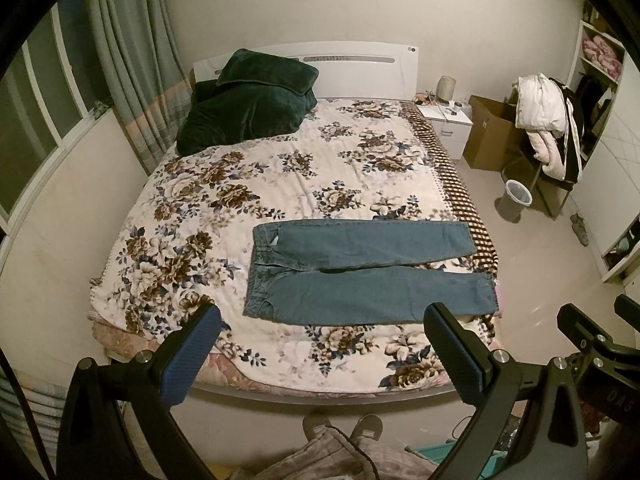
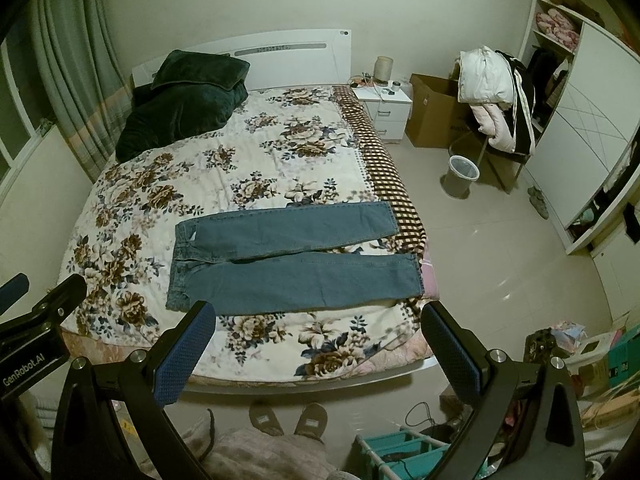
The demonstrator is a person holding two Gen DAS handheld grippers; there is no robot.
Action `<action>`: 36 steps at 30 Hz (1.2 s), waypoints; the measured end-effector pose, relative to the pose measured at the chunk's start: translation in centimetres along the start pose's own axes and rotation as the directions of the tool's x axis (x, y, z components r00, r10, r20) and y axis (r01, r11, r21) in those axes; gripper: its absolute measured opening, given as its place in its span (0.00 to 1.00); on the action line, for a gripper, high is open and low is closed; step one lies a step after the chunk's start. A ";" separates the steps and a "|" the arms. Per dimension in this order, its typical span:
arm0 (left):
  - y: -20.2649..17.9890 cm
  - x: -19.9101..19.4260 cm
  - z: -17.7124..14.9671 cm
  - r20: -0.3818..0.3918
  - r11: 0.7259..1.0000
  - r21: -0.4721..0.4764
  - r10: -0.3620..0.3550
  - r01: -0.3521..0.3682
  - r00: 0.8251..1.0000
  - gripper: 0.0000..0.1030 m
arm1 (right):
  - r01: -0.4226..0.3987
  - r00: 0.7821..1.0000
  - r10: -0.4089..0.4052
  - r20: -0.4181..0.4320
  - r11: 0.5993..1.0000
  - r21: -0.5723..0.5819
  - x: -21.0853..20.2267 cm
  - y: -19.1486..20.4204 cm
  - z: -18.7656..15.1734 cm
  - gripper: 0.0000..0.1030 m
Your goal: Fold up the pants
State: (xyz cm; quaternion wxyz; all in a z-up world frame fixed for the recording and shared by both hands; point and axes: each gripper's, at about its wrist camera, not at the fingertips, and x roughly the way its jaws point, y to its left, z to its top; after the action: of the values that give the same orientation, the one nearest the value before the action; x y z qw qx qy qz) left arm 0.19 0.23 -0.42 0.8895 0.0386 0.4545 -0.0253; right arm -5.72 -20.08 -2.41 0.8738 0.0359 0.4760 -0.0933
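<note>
The bed (image 1: 280, 184) takes up most of both views, covered in a floral blanket (image 1: 224, 216), with a white headboard (image 1: 360, 64) at the far end. On the bed, at its near end, the jeans (image 1: 360, 276) lie flat and unfolded, waistband toward the window side, both legs stretched toward the bed's right edge and splayed a bit apart; the cuffs reach the checkered strip along that edge. Up by the headboard there's a dark green blanket (image 1: 248, 108) bunched in a heap. Right of the bed: a chair piled with clothes (image 2: 492, 96), a cardboard box (image 2: 436, 116), a white nightstand (image 2: 386, 110) next to the headboard, and a grey bin (image 2: 460, 176) on the floor. Both claws hang in the air off the foot of the bed, not touching the jeans. Left gripper (image 1: 320, 328) is spread wide with nothing between its blue pads (image 1: 192, 356). Right gripper (image 2: 318, 328) is the same, wide open and holding nothing. Slippers (image 2: 288, 420) show on the floor below.
</note>
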 end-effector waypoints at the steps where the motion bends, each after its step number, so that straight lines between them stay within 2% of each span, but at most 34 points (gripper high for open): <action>1: 0.0 0.1 0.0 -0.002 1.000 0.000 -0.002 0.002 1.000 1.00 | -0.001 1.000 0.001 0.001 1.000 0.000 0.0 0.0 0.0 1.00; 8: -0.3 0.4 0.2 -0.002 1.000 -0.001 -0.003 0.003 1.000 1.00 | -0.001 1.000 0.001 0.001 1.000 -0.001 0.1 -0.5 0.0 1.00; 10: -0.3 0.4 0.2 -0.002 1.000 -0.003 -0.005 0.005 1.000 1.00 | -0.003 1.000 0.003 0.002 1.000 -0.001 -0.3 1.1 0.0 1.00; 31: 0.0 0.3 0.3 -0.001 1.000 -0.008 -0.012 0.012 1.000 1.00 | -0.009 1.000 0.009 0.002 1.000 0.001 -0.5 1.6 0.3 1.00; 36: -1.3 0.7 0.9 -0.001 1.000 -0.008 -0.011 0.011 1.000 1.00 | -0.009 1.000 0.009 0.003 1.000 0.001 -0.4 1.7 0.3 1.00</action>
State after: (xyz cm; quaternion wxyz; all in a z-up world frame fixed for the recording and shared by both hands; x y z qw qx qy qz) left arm 1.25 -1.14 -0.53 0.8892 0.0327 0.4554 -0.0285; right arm -5.32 -18.44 -1.97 0.8749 0.0384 0.4743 -0.0896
